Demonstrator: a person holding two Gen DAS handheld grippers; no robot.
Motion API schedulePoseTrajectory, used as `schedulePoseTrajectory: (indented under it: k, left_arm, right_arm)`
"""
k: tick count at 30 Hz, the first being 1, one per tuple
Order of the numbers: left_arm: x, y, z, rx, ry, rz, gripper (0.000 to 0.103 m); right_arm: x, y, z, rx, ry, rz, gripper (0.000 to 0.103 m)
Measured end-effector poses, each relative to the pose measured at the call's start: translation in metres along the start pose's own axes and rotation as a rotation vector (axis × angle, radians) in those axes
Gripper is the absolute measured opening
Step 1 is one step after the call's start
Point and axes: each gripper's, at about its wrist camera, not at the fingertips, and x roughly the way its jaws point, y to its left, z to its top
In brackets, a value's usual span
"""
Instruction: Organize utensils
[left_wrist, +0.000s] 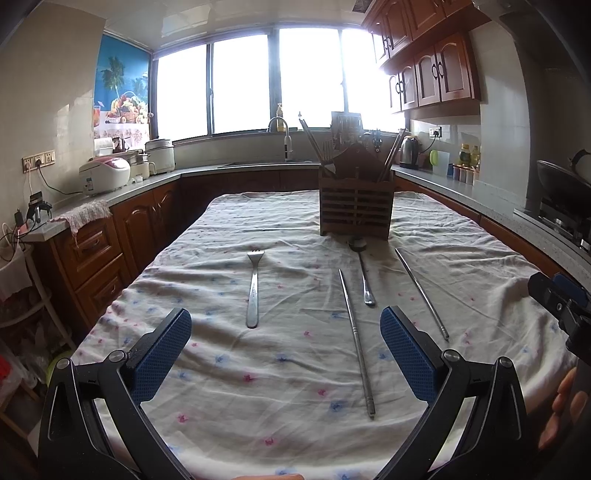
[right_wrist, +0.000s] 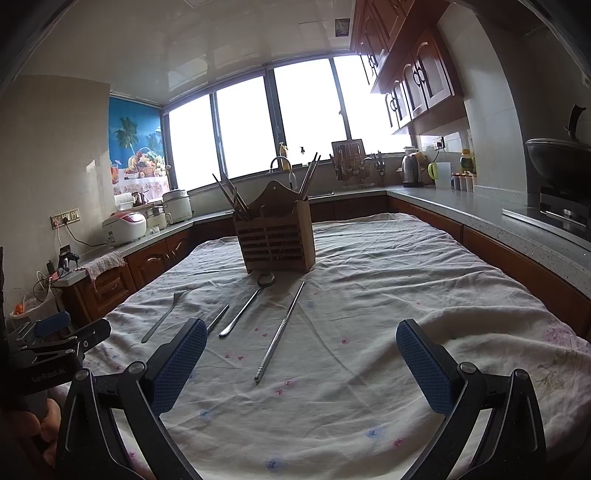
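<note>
On the cloth-covered table lie a metal fork, a spoon and two metal chopsticks. A slatted wooden utensil holder with several chopsticks stands behind them. My left gripper is open and empty, above the near table, the fork ahead between its fingers. My right gripper is open and empty; a chopstick lies ahead of it, with the spoon, the other chopstick, the fork and the holder to its left and beyond.
Kitchen counters run around the table on three sides, with rice cookers, a kettle and a sink tap. A wok sits on the stove at right. The other gripper shows at each view's edge.
</note>
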Motion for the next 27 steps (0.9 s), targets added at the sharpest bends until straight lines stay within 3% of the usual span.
schedulePoseTrajectory:
  k: [27]
  left_arm:
    - [-0.0015, -0.0028, 0.0025, 0.016, -0.009, 0.000, 0.103]
  right_arm:
    - [-0.0030, 0.0009, 0.0021, 0.007, -0.011, 0.011, 0.103]
